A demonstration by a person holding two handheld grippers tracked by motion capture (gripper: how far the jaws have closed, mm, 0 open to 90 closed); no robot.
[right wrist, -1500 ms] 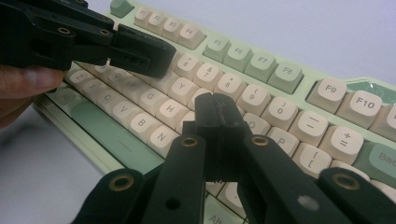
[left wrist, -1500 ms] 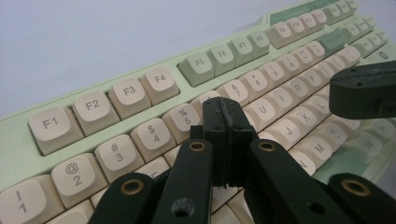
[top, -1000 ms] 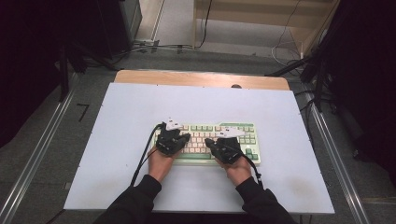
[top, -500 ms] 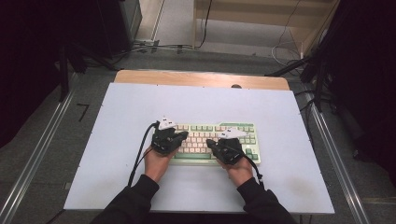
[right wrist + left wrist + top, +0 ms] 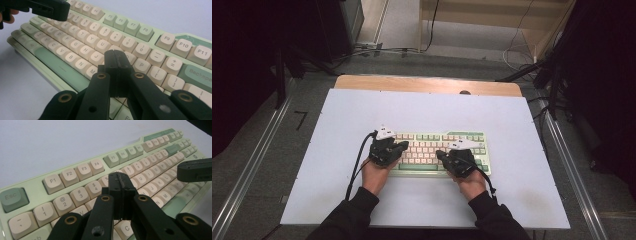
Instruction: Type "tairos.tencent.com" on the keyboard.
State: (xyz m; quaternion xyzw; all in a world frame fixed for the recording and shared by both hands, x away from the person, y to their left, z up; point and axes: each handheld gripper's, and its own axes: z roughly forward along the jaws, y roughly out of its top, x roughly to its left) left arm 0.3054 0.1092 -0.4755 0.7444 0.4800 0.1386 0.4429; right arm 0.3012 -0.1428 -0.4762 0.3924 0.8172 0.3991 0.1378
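A pale green keyboard [image 5: 432, 150] with cream keys lies in the middle of the white table [image 5: 337, 125]. My left gripper [image 5: 403, 146] hovers over its left half, jaws pressed together with nothing between them. In the left gripper view its tip [image 5: 121, 179] sits above the number row of the keyboard [image 5: 75, 176], near the 5 key. My right gripper [image 5: 440, 154] is over the right half, also shut and empty. In the right gripper view its tip [image 5: 116, 55] is above the letter keys near P on the keyboard [image 5: 82, 47]. I cannot tell whether either tip touches a key.
The white table ends in a wooden strip [image 5: 427, 84] at the far side. Metal rails [image 5: 257, 165] run along both sides of it. Cables lie on the floor [image 5: 412, 50] beyond. The other gripper's jaw shows at the right of the left gripper view.
Both hands have drifted slightly toward the near edge of the keyboard, the left one also a little leftward. Both grippers stay shut.
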